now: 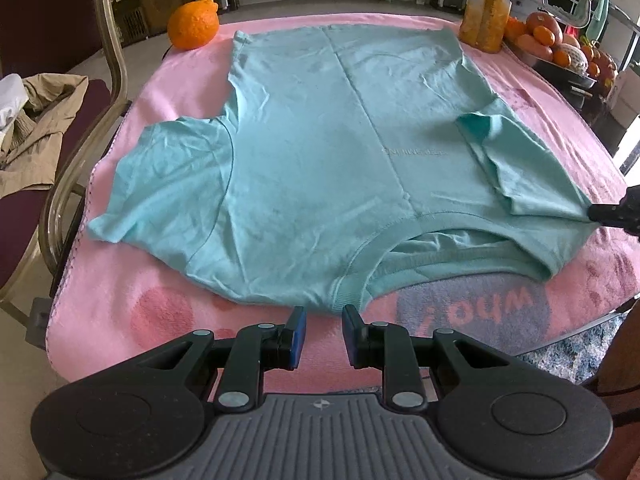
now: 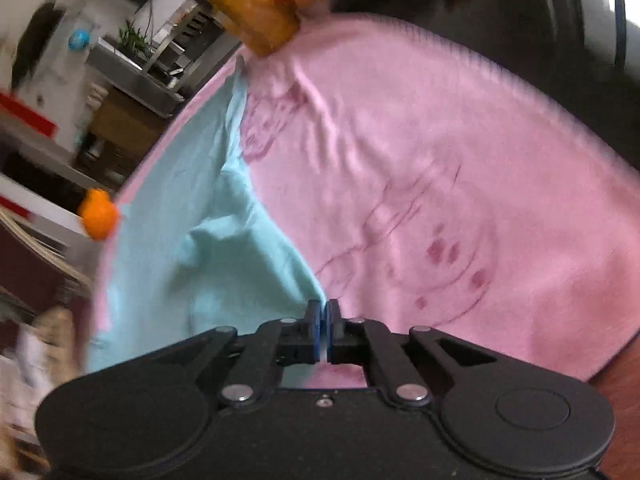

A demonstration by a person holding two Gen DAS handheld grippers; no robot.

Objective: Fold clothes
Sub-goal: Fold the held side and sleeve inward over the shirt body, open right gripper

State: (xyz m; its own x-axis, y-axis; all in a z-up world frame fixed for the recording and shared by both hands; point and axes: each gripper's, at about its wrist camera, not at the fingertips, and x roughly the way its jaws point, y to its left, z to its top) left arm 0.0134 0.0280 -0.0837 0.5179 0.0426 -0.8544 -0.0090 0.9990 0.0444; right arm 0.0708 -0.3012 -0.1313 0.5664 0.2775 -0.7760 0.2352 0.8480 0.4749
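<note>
A light blue T-shirt lies spread across the middle of the left wrist frame on a pink blanket covering the bench. The left tongs, low in that frame, stand partly open and empty just short of the collar. The right tongs are pinched tight on the shirt's edge, at lower centre of the right wrist frame. An orange sits upper left.

pink printed blanket covers table | bumpy orange citrus fruit at far left corner | beige crumpled jacket on maroon chair | fruit tray far right
</note>
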